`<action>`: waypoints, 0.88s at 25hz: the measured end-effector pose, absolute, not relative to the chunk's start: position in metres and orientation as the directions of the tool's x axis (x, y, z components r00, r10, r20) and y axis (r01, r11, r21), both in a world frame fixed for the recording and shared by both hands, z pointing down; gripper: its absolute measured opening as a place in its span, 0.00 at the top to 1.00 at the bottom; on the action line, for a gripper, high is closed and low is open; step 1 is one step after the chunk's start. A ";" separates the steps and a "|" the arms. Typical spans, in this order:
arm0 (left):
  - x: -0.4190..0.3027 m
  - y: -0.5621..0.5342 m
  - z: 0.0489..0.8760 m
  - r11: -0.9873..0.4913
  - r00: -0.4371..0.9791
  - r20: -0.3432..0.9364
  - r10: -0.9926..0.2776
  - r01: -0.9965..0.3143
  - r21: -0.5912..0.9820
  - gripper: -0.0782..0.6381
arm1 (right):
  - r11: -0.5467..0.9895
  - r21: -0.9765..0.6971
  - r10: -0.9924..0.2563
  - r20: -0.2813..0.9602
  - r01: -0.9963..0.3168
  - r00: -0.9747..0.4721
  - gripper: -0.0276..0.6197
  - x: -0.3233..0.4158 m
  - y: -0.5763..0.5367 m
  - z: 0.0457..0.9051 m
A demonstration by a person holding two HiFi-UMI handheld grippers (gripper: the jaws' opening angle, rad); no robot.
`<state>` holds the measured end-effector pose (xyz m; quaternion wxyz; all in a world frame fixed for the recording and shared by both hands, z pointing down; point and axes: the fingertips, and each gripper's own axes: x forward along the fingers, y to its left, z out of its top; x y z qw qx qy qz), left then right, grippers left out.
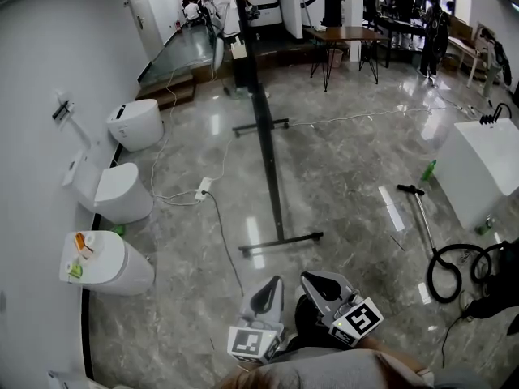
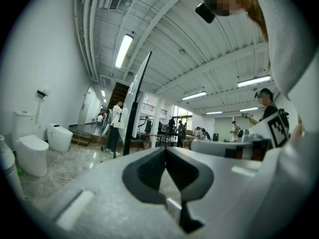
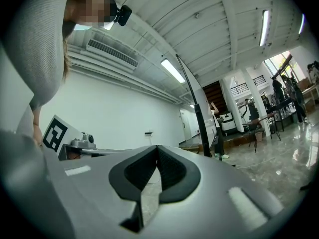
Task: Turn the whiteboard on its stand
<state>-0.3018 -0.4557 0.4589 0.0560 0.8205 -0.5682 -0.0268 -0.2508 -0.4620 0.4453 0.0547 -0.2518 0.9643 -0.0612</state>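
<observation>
Left claw and right claw pressed together, empty, short of the whiteboard: probably stiff, top-heavy; take its side edge.

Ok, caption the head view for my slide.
Shut, empty left gripper and right gripper face the edge-on whiteboard on its stand, toilets at left.

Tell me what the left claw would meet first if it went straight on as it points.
Probably nothing near: the shut left claw points level over open floor, with the edge-on whiteboard standing slightly left of its line. Depth is unclear, so it could graze the stand.
</observation>
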 end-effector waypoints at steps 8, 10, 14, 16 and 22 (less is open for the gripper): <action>-0.324 -0.536 0.450 -0.296 0.300 0.021 -0.954 -0.949 0.113 0.90 | 0.896 -0.104 -0.443 -0.112 -0.432 -0.890 0.95 -0.276 -0.547 0.432; -0.332 -0.560 0.443 -0.288 0.289 -0.010 -0.957 -0.951 0.112 0.90 | 0.904 -0.079 -0.427 -0.115 -0.420 -0.897 0.95 -0.288 -0.570 0.425; -0.342 -0.597 0.437 -0.275 0.274 -0.025 -0.962 -0.956 0.108 0.90 | 0.899 -0.057 -0.437 -0.090 -0.433 -0.895 0.95 -0.296 -0.615 0.423; -0.346 -0.612 0.438 -0.266 0.265 -0.021 -0.964 -0.958 0.104 0.90 | 0.891 -0.052 -0.453 -0.082 -0.451 -0.888 0.95 -0.300 -0.639 0.422; -0.363 -0.633 0.447 -0.234 0.235 -0.003 -0.972 -0.965 0.118 0.90 | 0.825 -0.067 -0.565 -0.062 -0.561 -0.823 0.74 -0.320 -0.719 0.416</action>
